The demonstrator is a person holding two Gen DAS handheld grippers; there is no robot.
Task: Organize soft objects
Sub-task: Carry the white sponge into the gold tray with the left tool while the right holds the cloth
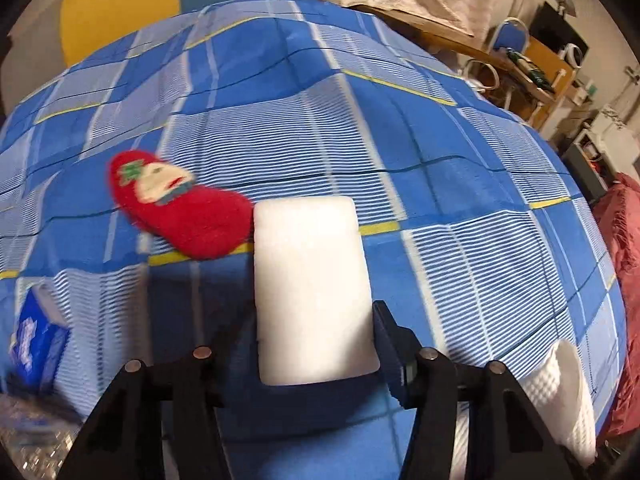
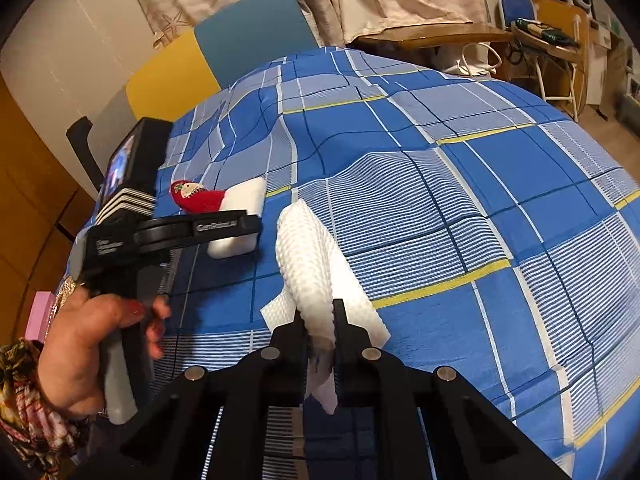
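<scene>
A bed spread with a blue, white and yellow checked sheet point(image 1: 460, 208) fills both wrist views, and the soft things lie on it. The largest of them, a white rectangular foam sponge block point(image 1: 312, 288), lies flat on the sheet with its long axis running straight away from the left gripper point(image 1: 316, 344); its near end sits between the black jaws, the right finger against its side, while the left finger is blurred, so whether both pads press it cannot be told. From the right wrist view, the jaws straddle the block's near half. Next, a white waffle-textured cloth point(image 2: 316, 276) hangs crumpled and elongated, its length pointing away from the right gripper point(image 2: 320, 320), whose jaws are clenched on its lower end. Smallest, a red fuzzy slipper-shaped sock with a pale figure point(image 1: 180, 208) lies just left of the block's far end, toe toward it.
</scene>
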